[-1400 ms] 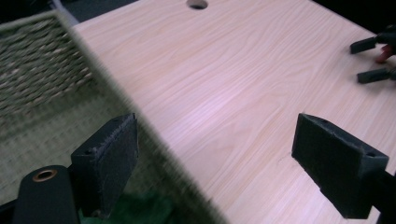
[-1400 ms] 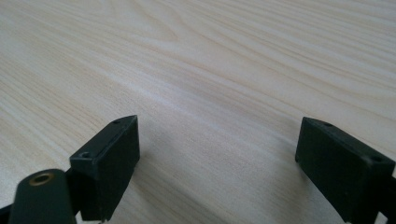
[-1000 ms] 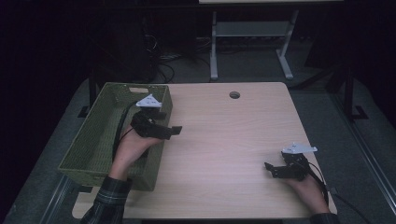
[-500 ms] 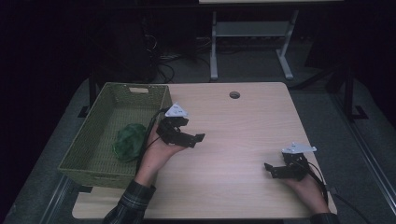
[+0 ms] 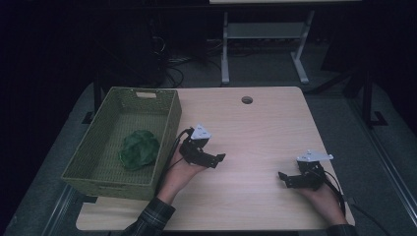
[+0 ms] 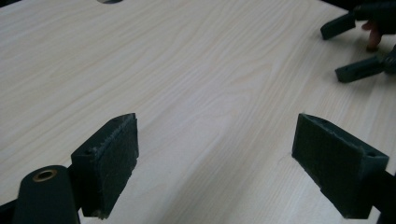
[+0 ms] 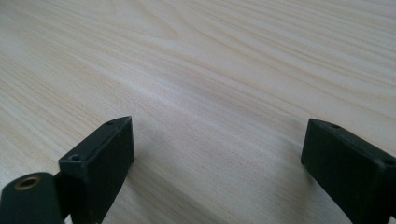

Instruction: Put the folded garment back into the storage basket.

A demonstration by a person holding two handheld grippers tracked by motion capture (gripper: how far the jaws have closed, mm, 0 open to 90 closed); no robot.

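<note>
A woven green rectangular basket (image 5: 103,162) sits on the left part of the light wooden table (image 5: 255,132), and a crumpled green leafy object (image 5: 139,149), like a lettuce head, lies inside it on the basket floor, nearer the basket's right wall than its left. Just to the right of the basket, the left gripper (image 5: 216,160) is held above the bare tabletop, clear of the basket's rim; its black jaws stand wide apart with nothing between them, and in the left gripper view (image 6: 215,154) plain wood grain fills the gap. Well to the right of the basket, near the table's front right corner, the right gripper (image 5: 285,178) rests low over the wood, its jaws likewise spread and empty (image 7: 215,158).
</note>
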